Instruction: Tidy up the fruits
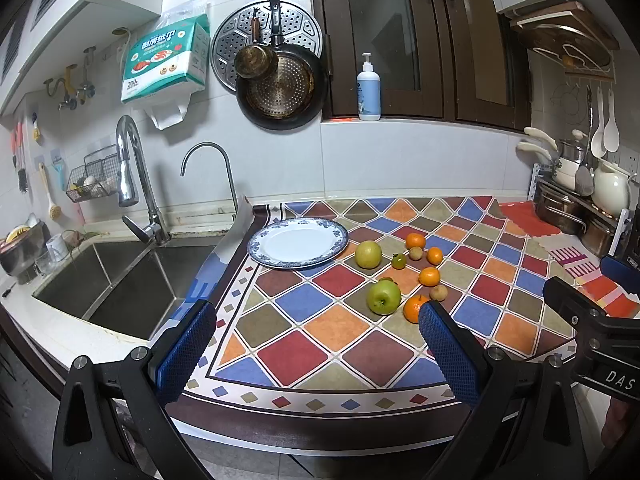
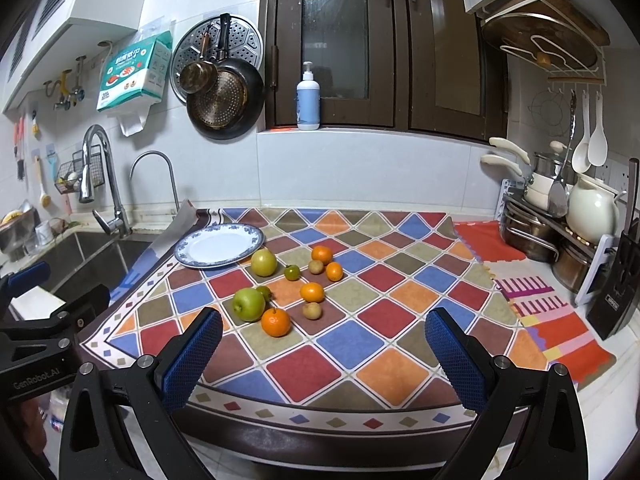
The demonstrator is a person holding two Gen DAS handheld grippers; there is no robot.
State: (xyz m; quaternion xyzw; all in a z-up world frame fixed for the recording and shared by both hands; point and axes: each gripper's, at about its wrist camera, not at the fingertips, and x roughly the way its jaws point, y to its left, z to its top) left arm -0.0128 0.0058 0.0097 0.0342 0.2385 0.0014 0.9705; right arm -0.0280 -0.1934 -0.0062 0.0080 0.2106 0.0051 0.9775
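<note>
A blue-rimmed white plate [image 1: 297, 243] [image 2: 219, 245] lies bare at the mat's far left corner. Right of it lie a yellow-green apple [image 1: 368, 254] [image 2: 263, 262], a green apple [image 1: 384, 297] [image 2: 249, 304], several small oranges, the nearest one [image 1: 413, 308] [image 2: 275, 322], small green fruits [image 1: 398, 261] [image 2: 292, 272] and small tan fruits [image 1: 438, 293] [image 2: 311, 310]. My left gripper [image 1: 316, 344] is open and empty above the mat's near edge. My right gripper [image 2: 324, 348] is open and empty, near the mat's front, right of the fruits.
The fruits lie on a diamond-patterned mat [image 1: 320, 352] [image 2: 380, 320]. A steel sink [image 1: 108, 284] [image 2: 84, 252] with a tap is left of it. A rack with pots and a white jug [image 1: 576, 204] [image 2: 560, 220] stands at the right. The counter's front edge is just below the grippers.
</note>
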